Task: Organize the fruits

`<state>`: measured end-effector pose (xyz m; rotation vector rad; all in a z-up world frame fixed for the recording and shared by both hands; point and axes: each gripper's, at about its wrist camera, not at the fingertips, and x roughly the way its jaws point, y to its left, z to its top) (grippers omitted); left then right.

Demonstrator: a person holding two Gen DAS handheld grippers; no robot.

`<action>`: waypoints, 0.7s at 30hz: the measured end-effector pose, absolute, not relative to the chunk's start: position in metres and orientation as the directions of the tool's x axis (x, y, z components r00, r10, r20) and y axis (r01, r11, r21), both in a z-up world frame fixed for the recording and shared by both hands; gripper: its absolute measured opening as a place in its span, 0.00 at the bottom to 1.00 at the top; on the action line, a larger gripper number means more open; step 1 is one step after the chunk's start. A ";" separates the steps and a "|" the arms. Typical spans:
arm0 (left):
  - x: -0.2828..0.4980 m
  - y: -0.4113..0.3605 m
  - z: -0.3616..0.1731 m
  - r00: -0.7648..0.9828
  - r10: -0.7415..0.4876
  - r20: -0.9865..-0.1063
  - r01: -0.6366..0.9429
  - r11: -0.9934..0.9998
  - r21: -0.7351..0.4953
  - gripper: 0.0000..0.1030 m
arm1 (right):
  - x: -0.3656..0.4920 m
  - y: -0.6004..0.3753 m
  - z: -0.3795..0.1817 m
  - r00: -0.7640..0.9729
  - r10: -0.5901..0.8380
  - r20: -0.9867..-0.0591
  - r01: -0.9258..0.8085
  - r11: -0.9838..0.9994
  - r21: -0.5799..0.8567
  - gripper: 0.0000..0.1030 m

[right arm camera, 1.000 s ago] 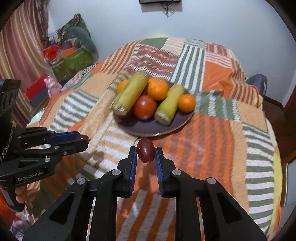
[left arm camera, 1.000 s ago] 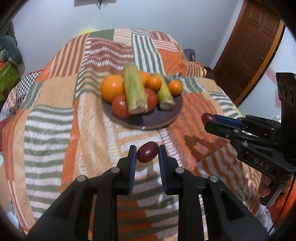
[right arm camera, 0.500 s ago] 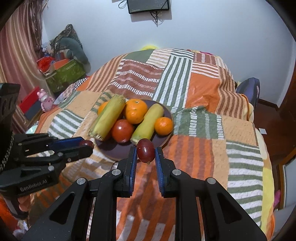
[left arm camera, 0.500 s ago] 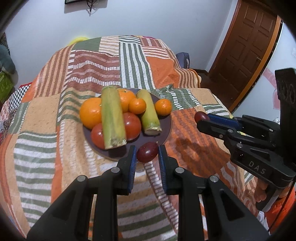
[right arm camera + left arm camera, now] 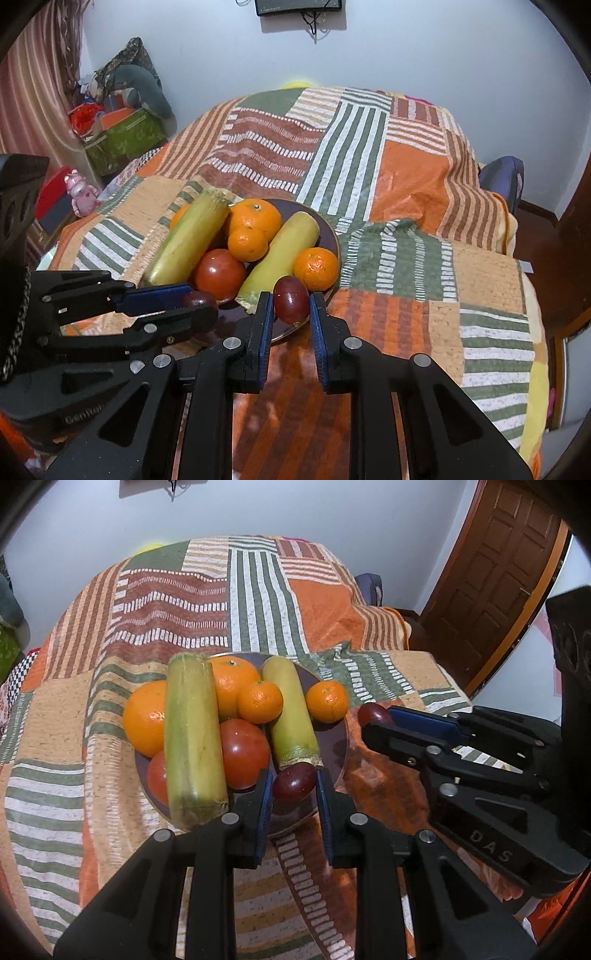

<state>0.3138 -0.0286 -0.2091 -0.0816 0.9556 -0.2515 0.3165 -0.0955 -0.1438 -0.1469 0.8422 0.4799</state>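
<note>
A dark round plate on a striped patchwork blanket holds several oranges, two tomatoes and two yellow-green cobs. My left gripper is shut on a dark red plum and hangs over the plate's near rim, just in front of the shorter cob. My right gripper is shut on a second dark red plum at the plate's near right rim, beside a small orange. Each gripper also shows in the other's view, with its plum at the fingertips.
The blanket covers a bed that drops off at the right. A brown door stands at the right. Green boxes and clutter sit by the wall on the left, and a blue bag lies beyond the bed.
Both grippers have moved forward toward the plate, each still holding its plum. The plums now hang at the plate's near rim instead of over the blanket in front of it.
</note>
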 end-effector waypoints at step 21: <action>0.323 -0.037 -0.225 0.540 -0.188 -0.821 0.180 0.978 -0.105 0.28 | 0.343 -0.095 -0.177 0.472 0.335 -0.815 -0.463 0.882 0.094 0.28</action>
